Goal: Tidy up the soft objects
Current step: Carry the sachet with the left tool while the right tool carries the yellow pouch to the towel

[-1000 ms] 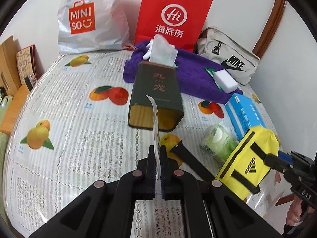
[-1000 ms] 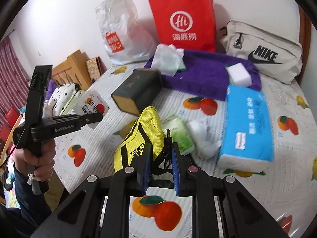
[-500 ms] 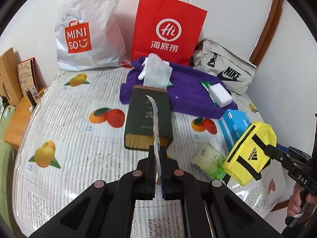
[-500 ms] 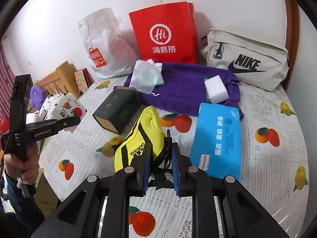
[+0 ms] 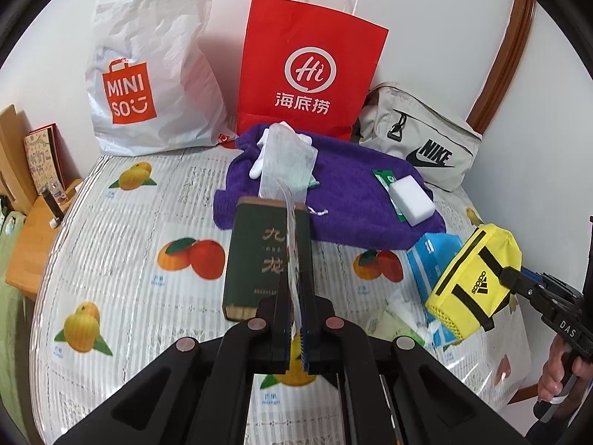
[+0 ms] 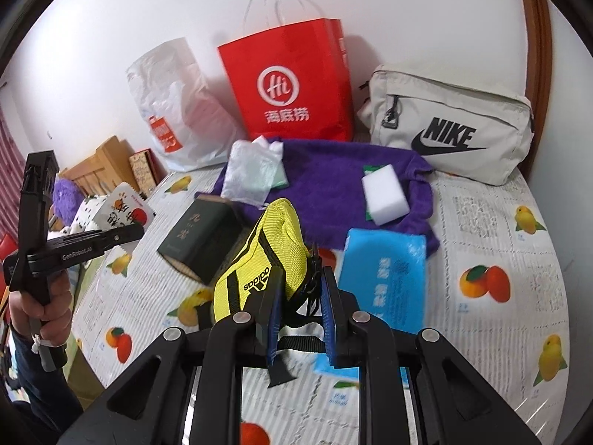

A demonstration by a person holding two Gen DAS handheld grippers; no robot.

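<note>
Above the fruit-print table, both grippers point forward and down toward the clutter. The left gripper is clenched on a thin flat packet, seen edge-on from its own camera and standing up between the jaws. The right gripper grasps the black strap end of a yellow pouch, which hangs clear of the table over the near right part.

From the right wrist view, the packet's face shows: white with orange and red print, held out over the table's left edge, with a hand wrapped round the left gripper's handle. The left wrist view shows instead the right gripper from the side, the pouch jutting from its tip near the right table edge, and fingers on its handle below.

Both views show a dark green box lying mid-table, a purple towel behind it carrying a white sponge, a blue tissue pack, a red paper bag, a white plastic bag and a beige bag against the wall.
</note>
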